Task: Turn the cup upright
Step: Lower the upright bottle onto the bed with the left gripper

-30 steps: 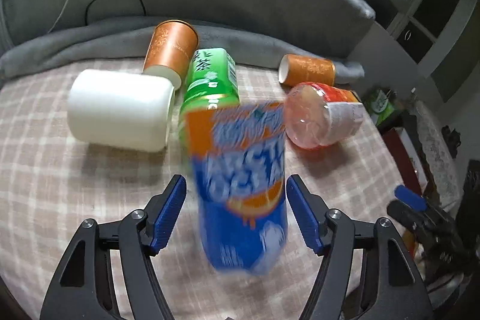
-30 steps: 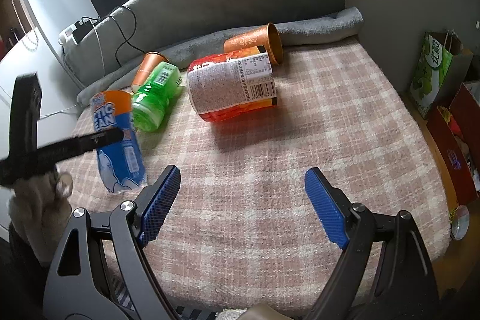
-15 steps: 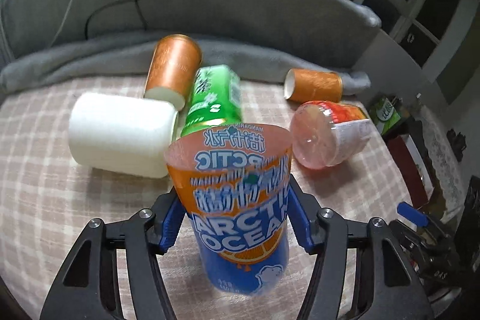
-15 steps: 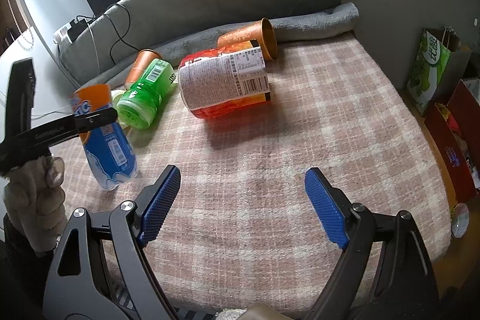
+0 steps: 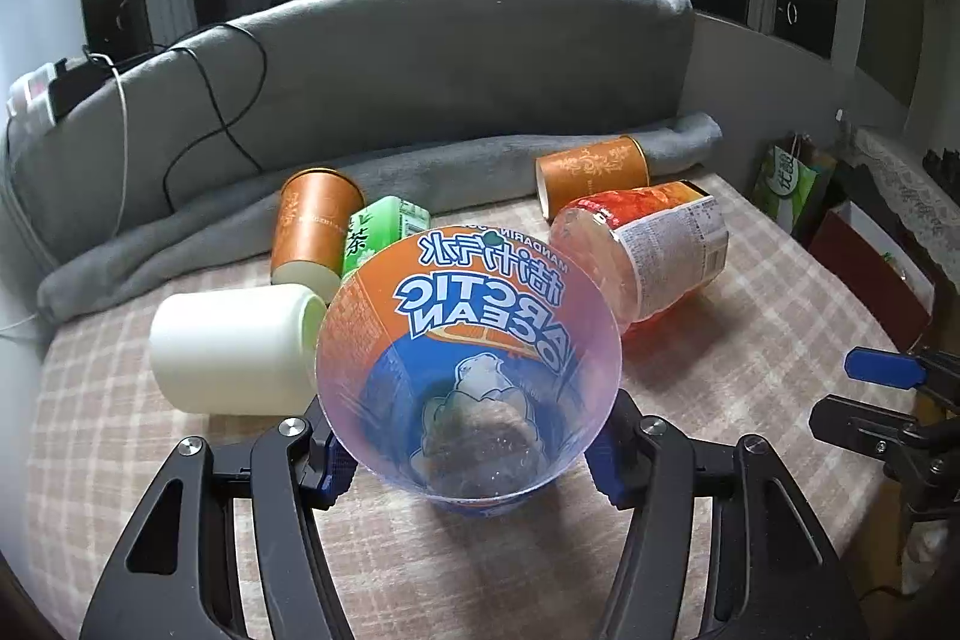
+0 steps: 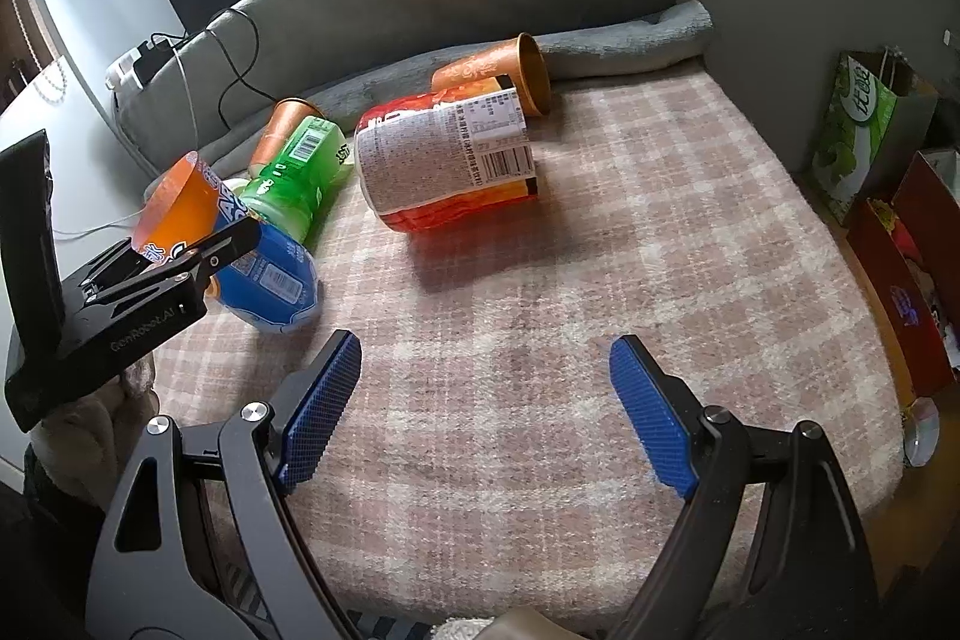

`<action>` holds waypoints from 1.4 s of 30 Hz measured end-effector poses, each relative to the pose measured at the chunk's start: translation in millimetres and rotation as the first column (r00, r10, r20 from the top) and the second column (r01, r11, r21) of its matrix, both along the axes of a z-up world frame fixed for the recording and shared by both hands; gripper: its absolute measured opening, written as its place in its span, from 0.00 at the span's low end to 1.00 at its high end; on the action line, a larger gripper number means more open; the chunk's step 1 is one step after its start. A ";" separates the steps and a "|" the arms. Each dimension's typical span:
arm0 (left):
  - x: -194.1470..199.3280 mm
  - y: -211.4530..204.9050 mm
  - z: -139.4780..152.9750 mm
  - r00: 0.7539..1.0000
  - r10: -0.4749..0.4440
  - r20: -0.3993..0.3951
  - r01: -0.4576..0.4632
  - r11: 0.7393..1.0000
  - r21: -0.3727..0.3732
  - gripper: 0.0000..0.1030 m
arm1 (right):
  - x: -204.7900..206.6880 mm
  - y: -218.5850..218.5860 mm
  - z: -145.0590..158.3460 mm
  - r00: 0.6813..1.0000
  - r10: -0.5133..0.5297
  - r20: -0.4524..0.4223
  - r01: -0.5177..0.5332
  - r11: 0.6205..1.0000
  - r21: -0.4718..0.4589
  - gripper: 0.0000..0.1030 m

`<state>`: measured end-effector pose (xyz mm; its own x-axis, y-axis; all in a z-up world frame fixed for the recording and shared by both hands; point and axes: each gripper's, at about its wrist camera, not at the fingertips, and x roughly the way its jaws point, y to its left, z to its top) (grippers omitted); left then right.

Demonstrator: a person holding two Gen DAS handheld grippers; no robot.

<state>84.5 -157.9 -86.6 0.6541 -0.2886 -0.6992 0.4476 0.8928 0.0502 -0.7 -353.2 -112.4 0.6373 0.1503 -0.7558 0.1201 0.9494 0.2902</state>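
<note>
The orange and blue Arctic Ocean cup (image 5: 468,370) sits between my left gripper's blue pads, tilted with its open mouth toward the left wrist camera. My left gripper (image 5: 468,454) is shut on its lower body. In the right wrist view the same cup (image 6: 240,250) leans at the left, its base near the checked cloth (image 6: 570,310), held by the left gripper (image 6: 180,268). My right gripper (image 6: 486,400) is open and empty above the cloth's front part.
Lying on their sides behind the cup: a white cup (image 5: 234,346), a green cup (image 5: 384,232), two orange paper cups (image 5: 312,226) (image 5: 594,172) and a red labelled cup (image 5: 654,250). A grey cushion (image 5: 420,58) rims the back. Bags (image 6: 864,130) stand past the right edge.
The left gripper closed on the Arctic Ocean cup and tilted it back, so its open mouth now faces the left camera. The right gripper has stayed open in place.
</note>
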 end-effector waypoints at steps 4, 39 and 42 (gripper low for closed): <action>-2.8 2.1 1.9 1.000 -0.004 -0.010 0.004 1.000 -0.010 0.60 | 0.3 -0.4 -0.1 1.000 0.000 0.002 0.000 1.000 0.003 0.85; -83.4 84.9 51.8 0.965 0.180 0.189 -0.149 0.974 -0.168 0.79 | -18.0 57.2 60.9 0.944 0.015 0.329 0.031 0.991 -0.133 0.86; -88.3 90.5 60.0 0.952 0.213 0.219 -0.174 0.967 -0.184 0.82 | -20.2 62.7 69.0 0.930 -0.002 0.368 0.070 0.983 -0.172 0.89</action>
